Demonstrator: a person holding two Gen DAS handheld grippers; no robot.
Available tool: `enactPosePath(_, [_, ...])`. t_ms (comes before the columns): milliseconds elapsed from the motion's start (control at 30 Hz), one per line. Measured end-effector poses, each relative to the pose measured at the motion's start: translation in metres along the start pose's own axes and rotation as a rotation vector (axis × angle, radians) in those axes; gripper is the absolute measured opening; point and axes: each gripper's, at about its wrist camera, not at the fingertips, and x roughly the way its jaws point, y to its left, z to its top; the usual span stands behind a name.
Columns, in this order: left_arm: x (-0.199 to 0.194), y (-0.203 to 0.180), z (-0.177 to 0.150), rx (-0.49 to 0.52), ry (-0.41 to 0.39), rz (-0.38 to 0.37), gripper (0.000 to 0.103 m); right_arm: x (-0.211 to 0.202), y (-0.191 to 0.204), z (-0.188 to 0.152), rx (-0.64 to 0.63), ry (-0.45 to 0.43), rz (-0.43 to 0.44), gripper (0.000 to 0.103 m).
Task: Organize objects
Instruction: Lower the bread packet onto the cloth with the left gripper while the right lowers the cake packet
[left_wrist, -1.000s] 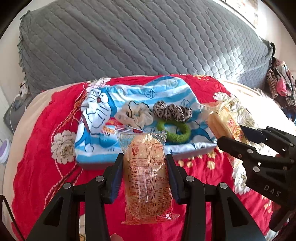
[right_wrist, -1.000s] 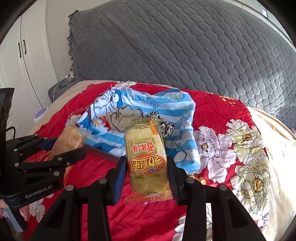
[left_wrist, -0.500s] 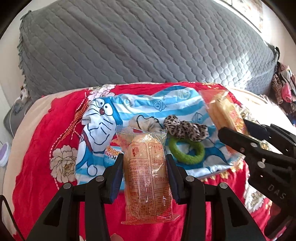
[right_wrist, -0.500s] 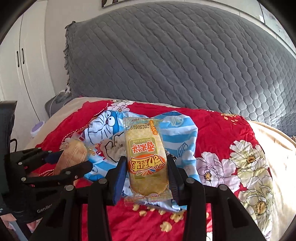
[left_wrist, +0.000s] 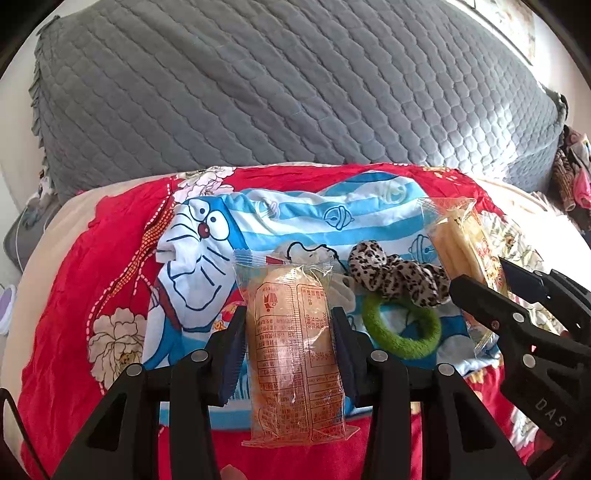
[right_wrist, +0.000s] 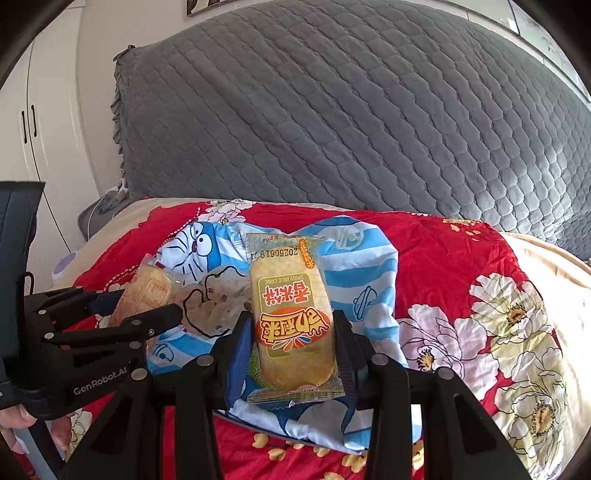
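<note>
My left gripper (left_wrist: 290, 332) is shut on an orange wrapped bread snack (left_wrist: 295, 350), held above the blue-striped Doraemon cloth (left_wrist: 258, 221). My right gripper (right_wrist: 293, 343) is shut on a yellow rice-cracker packet (right_wrist: 291, 325), also over the cloth (right_wrist: 362, 266). Each gripper shows in the other's view: the right one (left_wrist: 517, 295) with its packet (left_wrist: 461, 254), the left one (right_wrist: 147, 306) with its snack (right_wrist: 144, 291). A leopard-print scrunchie (left_wrist: 399, 273), a green hair tie (left_wrist: 402, 332) and a cream scrunchie (left_wrist: 310, 254) lie on the cloth.
A red floral bedspread (left_wrist: 92, 277) covers the bed. A large grey quilted cushion (left_wrist: 258, 92) stands behind. White cupboard doors (right_wrist: 33, 129) are at the left. Clothes (left_wrist: 572, 170) lie at the far right.
Both grippers have moved forward over the Doraemon cloth, each still holding its snack. The scrunchies now sit closer to the left gripper.
</note>
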Motion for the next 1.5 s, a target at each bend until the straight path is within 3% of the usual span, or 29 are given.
enactPosePath(633, [0.046, -0.001, 0.006, -0.009, 0.004, 0.004, 0.045, 0.051, 0.009, -0.019, -0.030, 0.053, -0.048, 0.042])
enactPosePath(1167, [0.060, -0.004, 0.001, 0.004, 0.013, 0.008, 0.047, 0.060, 0.004, -0.023, -0.011, 0.068, -0.049, 0.042])
enactPosePath(1500, [0.055, -0.003, -0.004, -0.001, 0.023, -0.001, 0.057, 0.058, 0.001, -0.022, 0.003, 0.070, -0.049, 0.050])
